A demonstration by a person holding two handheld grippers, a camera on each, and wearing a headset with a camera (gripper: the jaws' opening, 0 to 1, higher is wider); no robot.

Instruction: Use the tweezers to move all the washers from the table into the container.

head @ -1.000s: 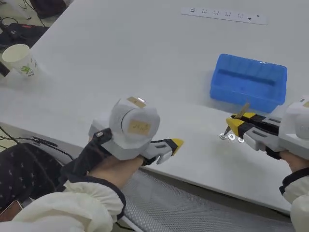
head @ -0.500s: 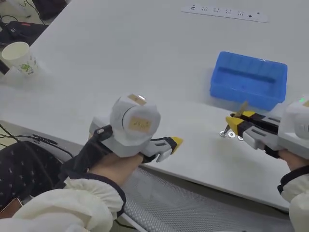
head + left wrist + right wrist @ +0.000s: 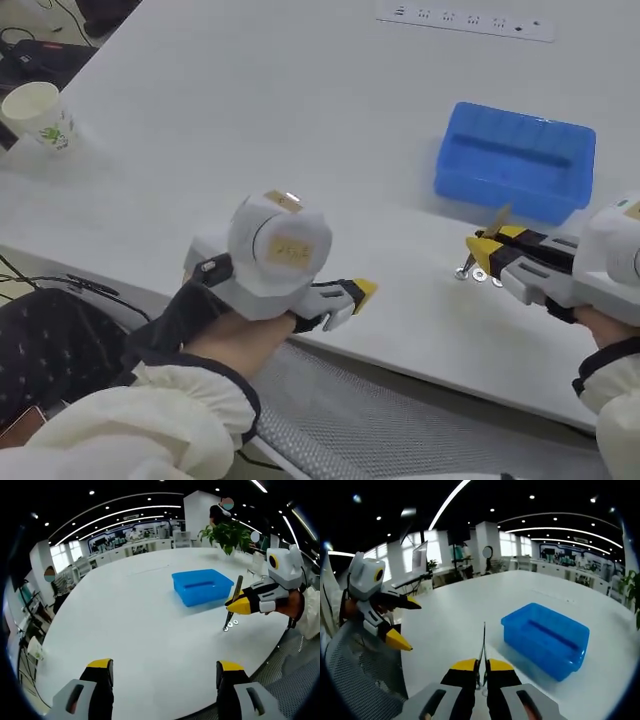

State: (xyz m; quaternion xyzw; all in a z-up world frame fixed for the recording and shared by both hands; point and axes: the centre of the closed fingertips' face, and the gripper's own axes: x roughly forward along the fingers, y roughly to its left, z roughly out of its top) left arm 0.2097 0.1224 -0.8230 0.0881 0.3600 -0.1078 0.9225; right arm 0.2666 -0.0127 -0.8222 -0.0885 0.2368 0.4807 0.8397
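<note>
Small metal washers (image 3: 482,280) (image 3: 230,625) lie in a short row on the white table, in front of the blue container (image 3: 515,160) (image 3: 202,585) (image 3: 546,637). My right gripper (image 3: 487,256) (image 3: 482,666) is shut on the thin tweezers (image 3: 478,254) (image 3: 232,602) (image 3: 483,647). They slant down, with the tip at the leftmost washer. I cannot tell whether a washer is pinched. My left gripper (image 3: 352,296) (image 3: 163,673) hovers open at the table's near edge, well left of the washers, with nothing between its jaws. The container looks empty.
A white power strip (image 3: 465,20) lies at the far edge of the table (image 3: 250,130). A paper cup (image 3: 35,113) stands at the far left. A mesh chair seat (image 3: 400,420) sits below the near edge. People stand in the distant office.
Neither gripper has moved noticeably; the picture has only shifted a little with the head. The tweezers' tip stays by the washers.
</note>
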